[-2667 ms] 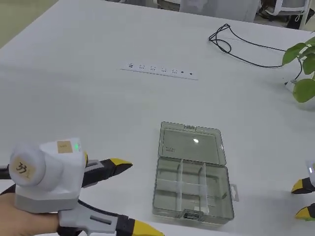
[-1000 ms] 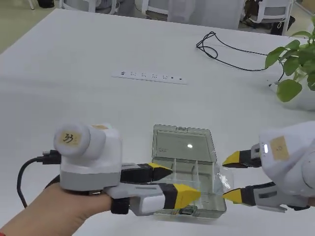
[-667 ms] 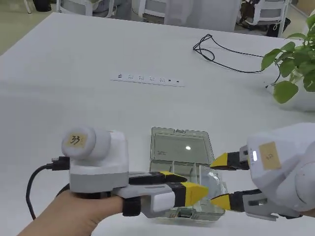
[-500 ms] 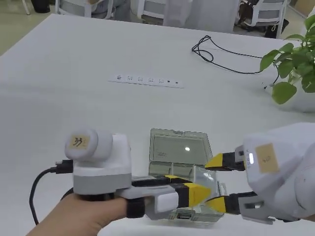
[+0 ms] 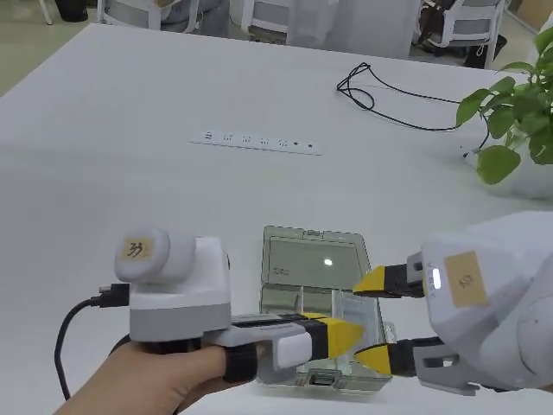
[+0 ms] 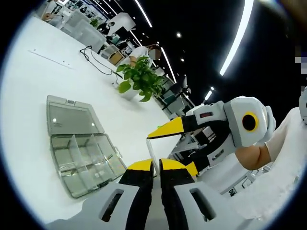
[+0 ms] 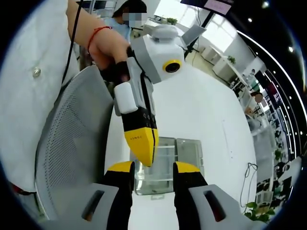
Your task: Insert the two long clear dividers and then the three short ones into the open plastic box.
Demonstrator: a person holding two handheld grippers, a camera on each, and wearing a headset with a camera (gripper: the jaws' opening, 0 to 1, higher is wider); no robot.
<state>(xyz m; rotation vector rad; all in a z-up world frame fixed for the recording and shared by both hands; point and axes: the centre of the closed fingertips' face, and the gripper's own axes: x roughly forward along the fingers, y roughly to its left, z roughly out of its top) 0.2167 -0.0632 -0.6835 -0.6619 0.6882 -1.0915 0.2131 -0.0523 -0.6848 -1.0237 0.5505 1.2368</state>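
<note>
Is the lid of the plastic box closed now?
No, in the left gripper view the lid lies folded back flat on the table, and the compartments of the plastic box are uncovered.

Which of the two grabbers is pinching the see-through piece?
The left gripper: its yellow-tipped jaws are squeezed together on the clear divider. The right gripper, facing it, has its jaws spread wide apart.

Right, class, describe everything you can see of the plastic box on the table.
The box is clear, grey-tinted plastic, lying open on the white table. Its lid is folded back flat, hinged to the tray. Clear dividers split the tray into compartments, and a latch sits on the front edge. Only the table seems to touch it.
</note>
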